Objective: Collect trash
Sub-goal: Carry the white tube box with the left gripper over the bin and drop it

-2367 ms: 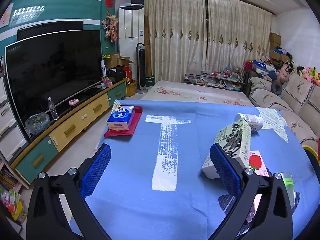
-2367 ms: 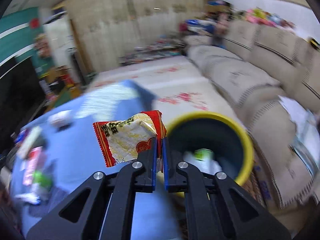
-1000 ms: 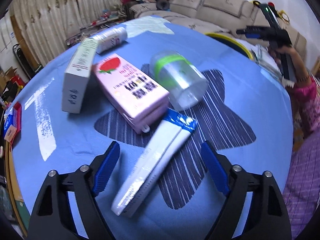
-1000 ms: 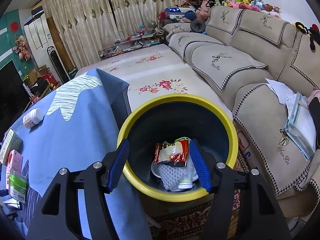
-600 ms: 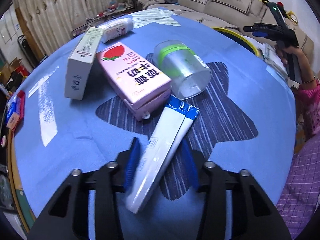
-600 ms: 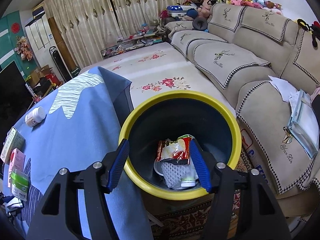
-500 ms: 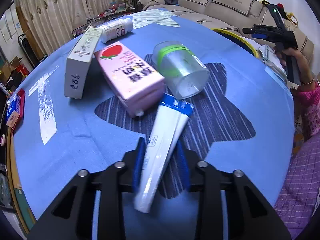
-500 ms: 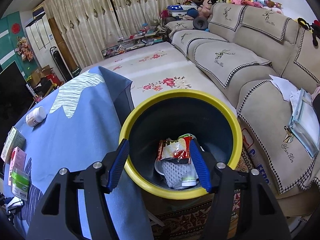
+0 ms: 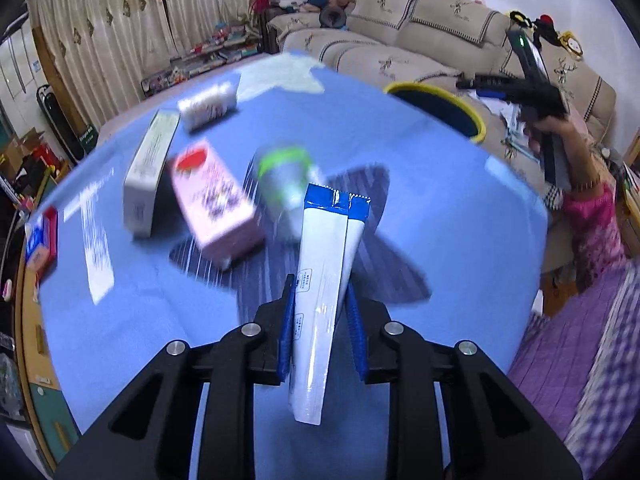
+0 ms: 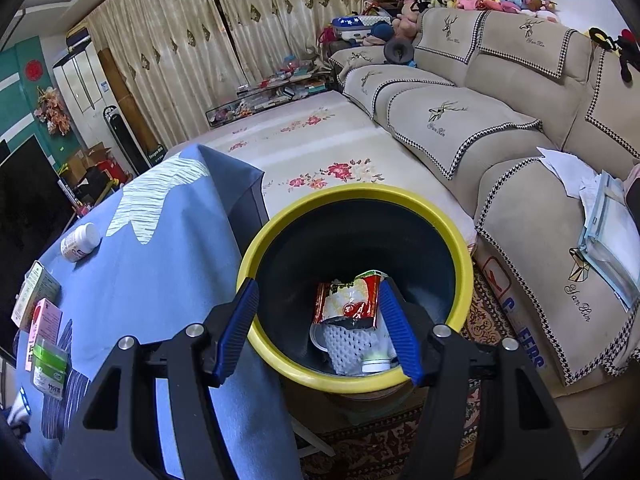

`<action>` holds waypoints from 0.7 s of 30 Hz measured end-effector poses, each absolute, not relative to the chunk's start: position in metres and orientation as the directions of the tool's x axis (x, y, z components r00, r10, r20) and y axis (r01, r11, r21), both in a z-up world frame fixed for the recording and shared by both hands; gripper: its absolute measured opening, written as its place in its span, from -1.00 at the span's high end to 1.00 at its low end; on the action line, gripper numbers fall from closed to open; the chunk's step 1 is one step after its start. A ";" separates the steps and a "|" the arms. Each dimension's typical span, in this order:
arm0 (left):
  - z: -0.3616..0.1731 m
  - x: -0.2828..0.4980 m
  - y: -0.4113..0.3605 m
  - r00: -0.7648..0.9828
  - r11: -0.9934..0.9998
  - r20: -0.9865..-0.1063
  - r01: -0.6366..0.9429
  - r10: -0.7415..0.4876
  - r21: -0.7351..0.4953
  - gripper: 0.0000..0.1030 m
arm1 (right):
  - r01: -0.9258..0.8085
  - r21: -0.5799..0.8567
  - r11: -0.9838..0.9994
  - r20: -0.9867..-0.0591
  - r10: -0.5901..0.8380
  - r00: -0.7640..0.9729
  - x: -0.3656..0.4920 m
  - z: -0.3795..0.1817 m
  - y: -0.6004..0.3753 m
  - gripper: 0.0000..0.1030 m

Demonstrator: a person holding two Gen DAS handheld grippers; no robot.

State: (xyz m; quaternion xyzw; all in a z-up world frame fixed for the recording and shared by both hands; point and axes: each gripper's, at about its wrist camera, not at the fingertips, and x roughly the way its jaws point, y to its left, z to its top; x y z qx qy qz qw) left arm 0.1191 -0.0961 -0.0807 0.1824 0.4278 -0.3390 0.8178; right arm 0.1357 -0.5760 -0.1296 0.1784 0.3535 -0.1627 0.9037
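Yellow-rimmed bin (image 10: 460, 248) already held a wrapper (image 10: 347, 296) under your right gripper (image 10: 318, 328), fingers wide and empty, while your left gripper (image 9: 320, 320) pinched the packet (image 9: 324, 288), leaving carton (image 9: 212, 204), cup (image 9: 286, 184), box (image 9: 148, 168) and bottle (image 9: 208, 106) at 11 o'clock.

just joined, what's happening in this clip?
A person is clearing trash off a blue table. The left claw is clamped on a white and blue packet, lifted clear of the cloth. The right claw hangs open and empty over the yellow-rimmed bin, where a red wrapper already lies.
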 end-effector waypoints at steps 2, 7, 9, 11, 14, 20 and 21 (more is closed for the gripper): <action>-0.068 0.129 -0.116 0.404 0.699 -0.808 0.715 -0.429 -0.015 0.53 | 0.423 0.216 0.880 -0.694 -0.167 0.700 0.132 -0.130 -0.580 -0.16; -0.044 0.155 -0.184 0.385 0.663 -0.777 0.746 -0.498 -0.055 0.53 | 0.439 0.240 0.866 -0.689 -0.166 0.705 0.120 -0.134 -0.598 -0.16; -0.041 0.167 -0.218 0.357 0.635 -0.769 0.768 -0.530 -0.081 0.53 | 0.442 0.244 0.863 -0.689 -0.167 0.706 0.119 -0.134 -0.602 -0.16; -0.041 0.181 -0.259 0.317 0.603 -0.773 0.791 -0.549 -0.103 0.53 | 0.451 0.256 0.855 -0.687 -0.167 0.707 0.114 -0.136 -0.612 -0.16; -0.050 0.201 -0.317 0.296 0.575 -0.788 0.813 -0.540 -0.088 0.53 | 0.466 0.267 0.844 -0.684 -0.174 0.708 0.106 -0.139 -0.627 -0.16; -0.076 0.238 -0.420 0.228 0.562 -0.829 0.818 -0.510 -0.120 0.53 | 0.508 0.267 0.819 -0.692 -0.205 0.693 0.088 -0.146 -0.656 -0.17; -0.082 0.244 -0.434 0.217 0.562 -0.836 0.817 -0.504 -0.127 0.53 | 0.515 0.267 0.815 -0.693 -0.209 0.690 0.085 -0.148 -0.660 -0.17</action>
